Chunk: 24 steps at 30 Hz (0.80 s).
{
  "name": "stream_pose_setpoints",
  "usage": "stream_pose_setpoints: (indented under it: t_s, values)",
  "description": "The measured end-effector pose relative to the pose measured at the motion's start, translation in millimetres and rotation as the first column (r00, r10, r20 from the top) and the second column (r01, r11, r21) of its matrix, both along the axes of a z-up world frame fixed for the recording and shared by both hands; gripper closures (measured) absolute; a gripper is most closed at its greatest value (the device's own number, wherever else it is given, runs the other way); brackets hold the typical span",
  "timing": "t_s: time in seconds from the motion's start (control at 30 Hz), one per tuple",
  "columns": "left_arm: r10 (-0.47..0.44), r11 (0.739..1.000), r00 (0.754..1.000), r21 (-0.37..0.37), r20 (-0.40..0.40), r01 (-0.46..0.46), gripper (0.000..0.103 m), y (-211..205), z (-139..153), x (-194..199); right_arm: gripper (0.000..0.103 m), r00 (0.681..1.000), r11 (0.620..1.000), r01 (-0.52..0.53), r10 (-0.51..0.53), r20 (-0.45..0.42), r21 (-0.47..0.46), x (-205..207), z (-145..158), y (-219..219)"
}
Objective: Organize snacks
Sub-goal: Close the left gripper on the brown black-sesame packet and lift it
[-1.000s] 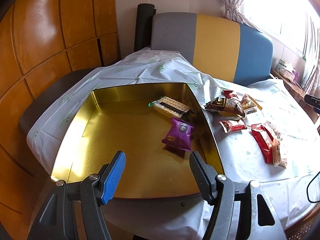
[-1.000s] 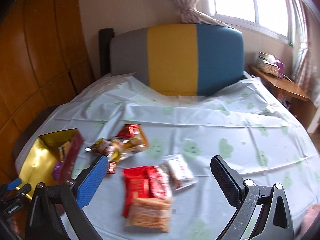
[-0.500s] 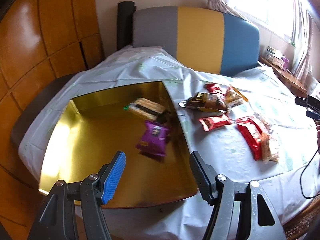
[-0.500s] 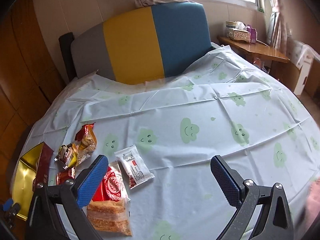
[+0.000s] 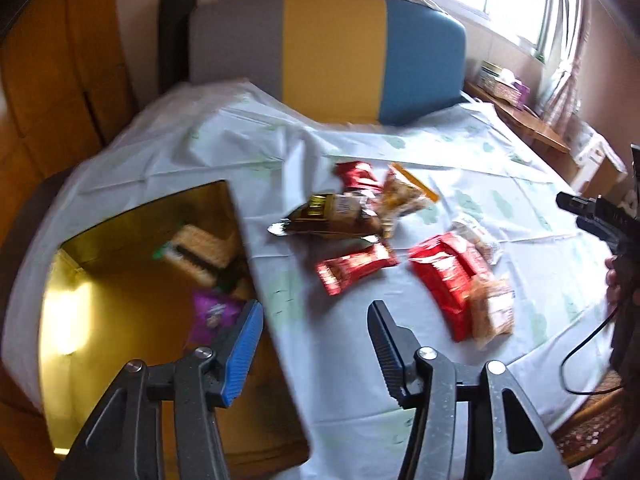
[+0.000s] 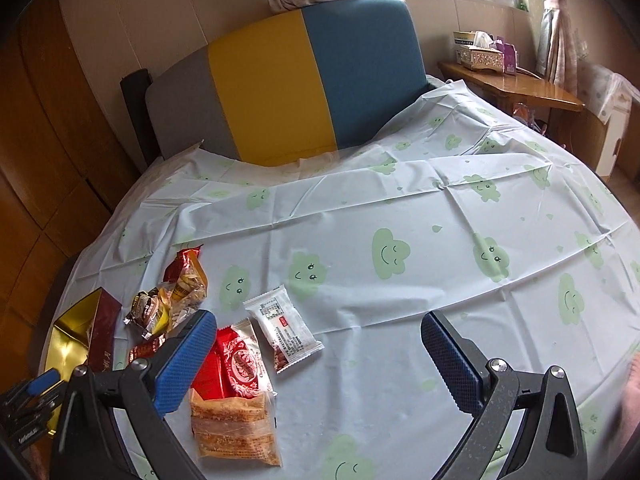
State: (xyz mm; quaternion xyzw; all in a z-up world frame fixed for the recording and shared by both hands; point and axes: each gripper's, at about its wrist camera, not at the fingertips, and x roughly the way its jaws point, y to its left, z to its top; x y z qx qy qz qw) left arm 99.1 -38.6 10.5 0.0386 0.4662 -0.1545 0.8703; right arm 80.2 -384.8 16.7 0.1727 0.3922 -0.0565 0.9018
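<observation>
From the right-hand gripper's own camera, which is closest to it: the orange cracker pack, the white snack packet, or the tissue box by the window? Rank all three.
Nearest first from the right gripper:
1. Orange cracker pack, on the table just below the gripper's blue left finger.
2. White snack packet, a little further out, left of centre on the tablecloth.
3. Tissue box, far away on the wooden shelf by the window, upper right.

Right claw (image 6: pixel 316 354) open and empty above cloud-print tabletop (image 6: pixel 400 208), snack packets (image 6: pixel 236 364) by its left finger, gold box (image 6: pixel 76 340) beyond them
</observation>
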Motion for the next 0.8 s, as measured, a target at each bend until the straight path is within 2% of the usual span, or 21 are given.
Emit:
stream_pose_setpoints:
  t_s: [0.1,0.17,0.23,0.33,0.4,0.5,0.6,0.7,0.8]
  values:
    - [-0.01,0.993,0.995,-0.116,-0.102,-0.002,0.05,-8.9,-2.5,21.4,0.0,1.0,1.0,-0.012,0.012,0.002,0.0,0.3,1.0,2.3]
    - [0.0,0.988,0.992,-0.154,-0.128,-0.02,0.05,-16.7,-3.0,35.3,0.0,1.0,1.0,-0.02,0.02,0.006,0.001,-0.1,2.0,3.8]
    - [0.023,0.98,0.986,-0.193,-0.163,-0.055,0.05,-24.3,-5.7,54.9,0.0,1.0,1.0,-0.026,0.026,0.01,0.004,-0.4,2.9,4.5]
    - [0.076,0.957,0.964,-0.252,-0.253,-0.142,0.048,-29.4,-15.3,87.1,0.0,0.999,0.999,-0.033,0.032,0.013,0.014,-1.0,3.6,4.5]
    - [0.113,0.945,0.942,-0.259,-0.315,-0.2,0.043,-32.7,-26.6,106.7,0.0,0.999,0.999,-0.033,0.033,0.014,0.024,-1.1,4.2,3.4]
    - [0.176,0.911,0.897,-0.278,-0.406,-0.304,0.042,-34.3,-44.0,130.9,0.0,0.999,0.998,-0.037,0.036,0.018,0.042,-1.2,5.1,1.6]
    - [0.249,0.907,0.876,-0.217,-0.412,-0.36,0.037,-38.0,-54.3,147.3,0.0,0.999,0.997,-0.047,0.045,0.023,0.06,-1.5,6.1,1.6]
    - [0.285,0.893,0.852,-0.2,-0.44,-0.402,0.027,-38.1,-64.6,159.8,0.0,0.998,0.996,-0.052,0.051,0.025,0.071,-1.9,7.3,2.2]
    - [0.34,0.874,0.824,-0.171,-0.454,-0.455,0.027,-37.5,-75.5,169.1,0.0,0.998,0.995,-0.058,0.056,0.025,0.084,-1.9,7.5,2.4]
